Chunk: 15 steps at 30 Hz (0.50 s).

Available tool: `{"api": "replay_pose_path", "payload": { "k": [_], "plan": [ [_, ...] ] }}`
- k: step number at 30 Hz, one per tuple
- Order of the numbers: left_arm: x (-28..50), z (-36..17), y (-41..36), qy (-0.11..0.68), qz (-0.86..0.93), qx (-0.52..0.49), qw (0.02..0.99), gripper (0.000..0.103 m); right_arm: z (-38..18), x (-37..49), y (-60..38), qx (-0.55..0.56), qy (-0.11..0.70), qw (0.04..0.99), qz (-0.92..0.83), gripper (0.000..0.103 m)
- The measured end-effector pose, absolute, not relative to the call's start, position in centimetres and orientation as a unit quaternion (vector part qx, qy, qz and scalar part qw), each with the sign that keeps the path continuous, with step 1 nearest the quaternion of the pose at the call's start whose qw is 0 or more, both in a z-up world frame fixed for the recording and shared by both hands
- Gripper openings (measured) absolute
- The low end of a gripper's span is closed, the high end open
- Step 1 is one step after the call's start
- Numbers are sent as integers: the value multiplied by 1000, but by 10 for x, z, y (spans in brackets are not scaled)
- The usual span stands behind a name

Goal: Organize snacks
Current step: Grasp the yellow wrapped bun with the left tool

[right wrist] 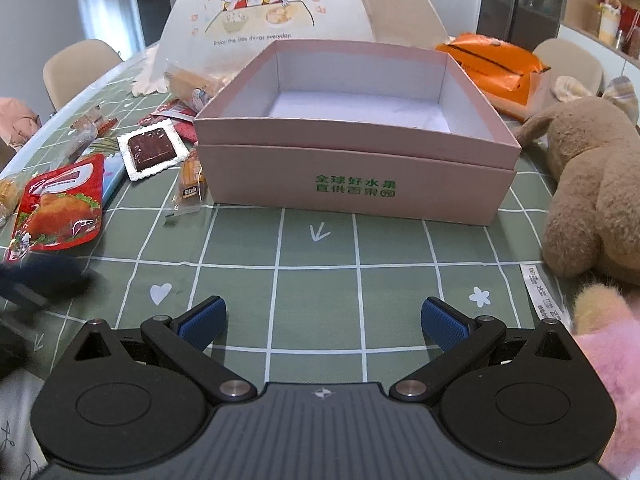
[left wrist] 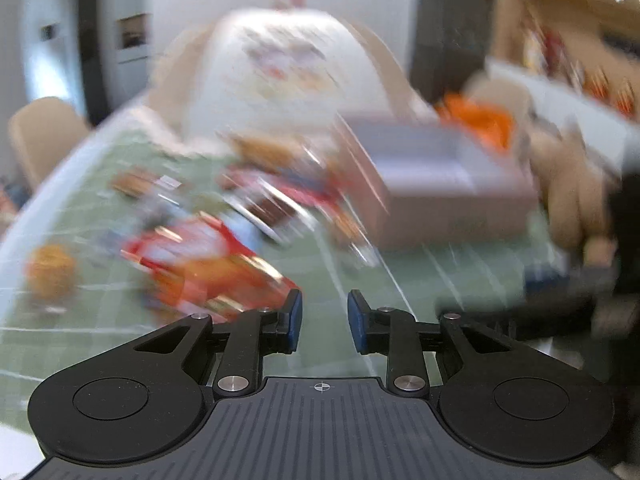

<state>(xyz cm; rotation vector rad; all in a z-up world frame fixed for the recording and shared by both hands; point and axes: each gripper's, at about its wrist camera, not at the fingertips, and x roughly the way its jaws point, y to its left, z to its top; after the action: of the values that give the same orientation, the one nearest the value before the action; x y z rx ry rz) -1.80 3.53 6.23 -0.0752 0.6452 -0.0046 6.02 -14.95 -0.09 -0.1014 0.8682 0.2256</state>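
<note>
An open pink box (right wrist: 356, 184) stands empty on the green checked tablecloth (right wrist: 320, 272), straight ahead of my right gripper (right wrist: 322, 312). That gripper hangs wide open above bare cloth. Left of the box lie loose snacks: a red chicken packet (right wrist: 60, 208), a brown square in a clear wrapper (right wrist: 152, 152) and a small orange packet (right wrist: 190, 184). The left wrist view is heavily blurred. In it my left gripper (left wrist: 324, 308) shows a narrow gap with nothing between its pads. The red packet (left wrist: 204, 264) lies just ahead to its left, and the box (left wrist: 448, 184) is ahead to its right.
A white domed food cover (right wrist: 260, 20) stands behind the box, with an orange bag (right wrist: 496, 68) at the back right. A brown plush toy (right wrist: 592, 184) lies right of the box, and a pink plush (right wrist: 612, 372) is near my right gripper. Chairs surround the table.
</note>
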Motion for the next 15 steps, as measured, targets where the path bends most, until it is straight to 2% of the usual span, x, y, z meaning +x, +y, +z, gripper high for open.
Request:
{"api": "replay_pose_path", "payload": {
  "k": [4,10,12,15],
  "plan": [
    [-12,98,119,310,103,-88,941,29,3,67,-144,-50,449,886,102,103],
    [27,75,250,371,216,-189,883,29,11,74,-131,-73,502,854,113,103],
    [37,63,263,383,205,-207,877,29,21,68,-129,-78,494,860,102,103],
    [51,50,255,410,179,-170,878,32,38,65,-120,-78,482,869,82,103]
  ]
}}
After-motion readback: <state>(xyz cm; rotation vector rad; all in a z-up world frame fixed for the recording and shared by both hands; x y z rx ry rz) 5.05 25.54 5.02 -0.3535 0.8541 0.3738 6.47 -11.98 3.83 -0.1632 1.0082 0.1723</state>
